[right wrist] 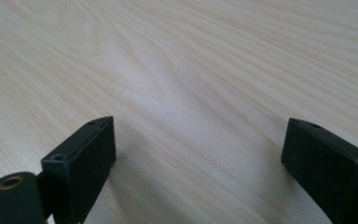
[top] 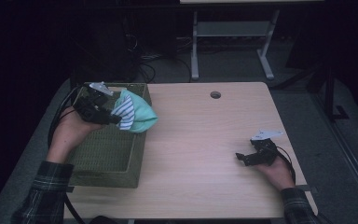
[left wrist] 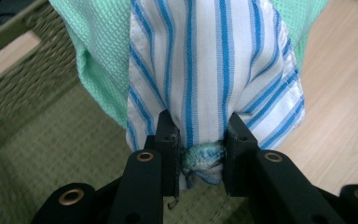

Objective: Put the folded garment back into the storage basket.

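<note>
One cloth bundle [left wrist: 214, 60] (left gripper [left wrist: 200, 140] clamped)

Left gripper [top: 114, 117] fingertips buried under the cloth bundle [top: 135, 113] in the high view, grip point not visible there. In the left gripper view the bundle [left wrist: 214, 60] runs off the top edge, so its full shape can't be read; green cloth [left wrist: 102, 46] is partly behind the striped cloth [left wrist: 205, 70]. Basket [left wrist: 23, 93] is blurred and cut at the left edge. Bundle also covers part of the basket [top: 107, 154] right rim. Right gripper [right wrist: 198, 168]: right jaw cut by the frame edge. Table [top: 205, 140] near edge cropped at the bottom. Floor behind is too dark to make out.
</note>
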Motion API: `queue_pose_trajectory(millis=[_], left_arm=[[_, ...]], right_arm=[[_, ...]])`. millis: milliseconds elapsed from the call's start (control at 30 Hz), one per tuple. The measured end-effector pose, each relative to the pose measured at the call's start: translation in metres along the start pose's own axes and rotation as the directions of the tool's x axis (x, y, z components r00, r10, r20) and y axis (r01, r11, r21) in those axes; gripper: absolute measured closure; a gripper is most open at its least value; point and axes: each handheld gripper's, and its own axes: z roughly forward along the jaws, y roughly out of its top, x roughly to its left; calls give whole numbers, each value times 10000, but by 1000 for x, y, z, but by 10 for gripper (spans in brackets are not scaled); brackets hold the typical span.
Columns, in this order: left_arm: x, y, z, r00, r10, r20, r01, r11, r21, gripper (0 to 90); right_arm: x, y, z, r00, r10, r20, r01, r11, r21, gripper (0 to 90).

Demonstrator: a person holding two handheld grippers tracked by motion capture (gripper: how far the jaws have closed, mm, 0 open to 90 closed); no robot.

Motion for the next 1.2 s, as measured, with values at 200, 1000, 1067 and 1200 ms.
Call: queue_pose_trajectory(millis=[200,1000,1067,1200], left_arm=[[14,-21,2,9978,-612,-262,616,9980,134,712],[44,-84,62,9705,-2357,-502,2395,9662,956,711],[44,-87,68,9700,-2391,-453,2426,9642,1073,711],[46,-90,84,9678,-2476,-459,2516,9575,1408,709]], right_arm=[[0,0,0,10000,-17,3,17,10000,-10,95],[0,0,0,10000,-20,-1,20,10000,-2,95],[0,0,0,10000,-18,0,18,10000,-5,95],[0,0,0,10000,-48,-8,48,10000,-13,95]])
